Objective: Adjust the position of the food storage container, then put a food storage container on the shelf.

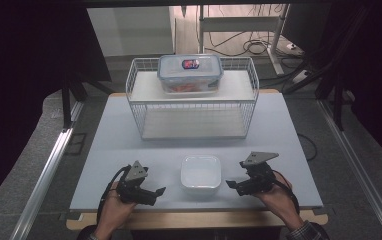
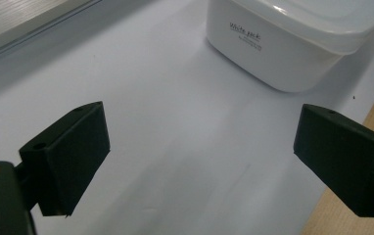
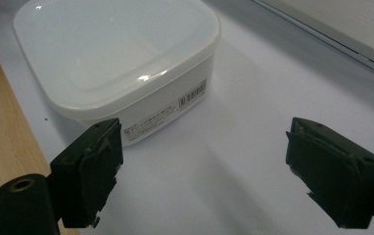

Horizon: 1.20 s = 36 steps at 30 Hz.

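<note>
Pale blue table (image 1: 129,135) fills frame centre; white wire rack (image 1: 193,100) at upper centre carries a clear latch-lid container (image 1: 190,73). White square lidded plastic box (image 1: 200,173) sits lower centre, untouched. Left gripper (image 1: 160,191) and right gripper (image 1: 230,184) flank it, jaws apart, empty. Judgement: pickup not started.

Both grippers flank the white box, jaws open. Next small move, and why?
Probably ease the right gripper toward the white box. Its jaws stand open and empty, the box's near corner sits just ahead, untouched, and the left gripper waits open opposite.
</note>
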Each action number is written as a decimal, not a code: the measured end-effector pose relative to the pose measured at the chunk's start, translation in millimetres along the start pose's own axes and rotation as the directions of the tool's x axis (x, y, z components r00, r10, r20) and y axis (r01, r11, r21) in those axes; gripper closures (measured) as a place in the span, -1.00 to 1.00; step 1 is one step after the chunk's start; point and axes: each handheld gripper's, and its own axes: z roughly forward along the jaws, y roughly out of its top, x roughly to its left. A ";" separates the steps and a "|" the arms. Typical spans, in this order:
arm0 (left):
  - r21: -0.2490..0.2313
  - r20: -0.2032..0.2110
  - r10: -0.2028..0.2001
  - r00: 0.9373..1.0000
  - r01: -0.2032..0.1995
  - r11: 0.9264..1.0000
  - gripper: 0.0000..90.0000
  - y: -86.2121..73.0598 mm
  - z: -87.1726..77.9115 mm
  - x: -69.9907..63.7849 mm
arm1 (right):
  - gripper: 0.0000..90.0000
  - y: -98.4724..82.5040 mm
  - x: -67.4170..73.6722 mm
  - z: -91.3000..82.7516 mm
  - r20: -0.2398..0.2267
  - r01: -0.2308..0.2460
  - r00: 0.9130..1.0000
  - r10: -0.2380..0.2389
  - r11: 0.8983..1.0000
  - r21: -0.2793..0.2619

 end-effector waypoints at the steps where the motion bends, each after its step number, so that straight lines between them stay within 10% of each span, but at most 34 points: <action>1: -0.002 0.002 -0.004 1.000 0.004 1.000 -0.86 0.3 -0.2 0.3 | -0.72 -0.2 -0.9 0.0 0.001 -0.001 1.000 0.001 1.000 -0.002; 13: -0.007 0.044 -0.031 0.999 0.032 0.999 -0.87 10.0 -2.3 0.3 | -0.94 5.6 -1.0 -1.4 0.005 -0.074 0.997 0.074 0.997 -0.014; 17: -0.021 0.087 -0.068 0.994 0.070 0.997 -0.84 16.3 -1.3 -0.5 | -0.81 11.1 3.0 -4.1 0.000 -0.085 0.996 0.085 0.996 0.015; 26: -0.030 0.104 -0.015 0.994 0.019 0.999 -0.67 42.9 10.2 -6.2 | -0.46 23.9 9.8 -7.5 -0.008 -0.073 0.997 0.073 0.997 -0.025; 36: -0.043 0.149 -0.018 0.989 0.024 0.999 -0.71 66.6 33.5 -7.0 | -0.50 31.7 13.5 5.0 -0.047 -0.073 0.996 0.071 0.997 -0.025</action>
